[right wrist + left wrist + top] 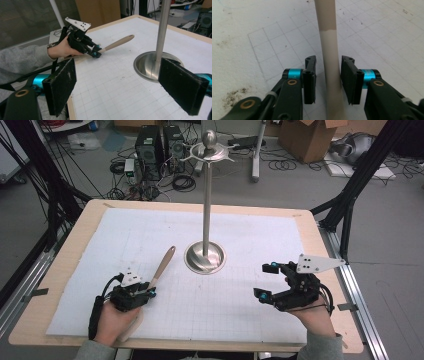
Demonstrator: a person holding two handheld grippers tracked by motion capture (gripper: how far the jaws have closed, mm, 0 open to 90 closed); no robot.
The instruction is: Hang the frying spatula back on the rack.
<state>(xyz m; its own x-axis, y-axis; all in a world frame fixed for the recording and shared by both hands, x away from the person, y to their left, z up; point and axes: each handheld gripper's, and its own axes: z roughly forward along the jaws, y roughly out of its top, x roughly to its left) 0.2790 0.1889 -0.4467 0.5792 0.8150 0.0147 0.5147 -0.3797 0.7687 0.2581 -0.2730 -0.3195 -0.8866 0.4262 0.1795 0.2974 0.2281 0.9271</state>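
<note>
I am keeping my left tool (328,78) spread astride the beige wooden spoon handle (329,57), pads not yet pressing; my right tool (267,281) is gaping wide, holding nothing. No readable writing is showing. Beyond, the white gridded mat (125,240) is covering the wooden table (70,255), carrying a steel pole stand (205,255).

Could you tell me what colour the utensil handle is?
Two-tone beige handle, clearest in the left gripper view.

Left gripper (150,292): black body, cyan collars, brass screws, black cable.
Right gripper (265,281): black, cyan tips, grey three-cornered plate at frame's right.
Sleeves (325,349): grey, bottom edge.
</note>
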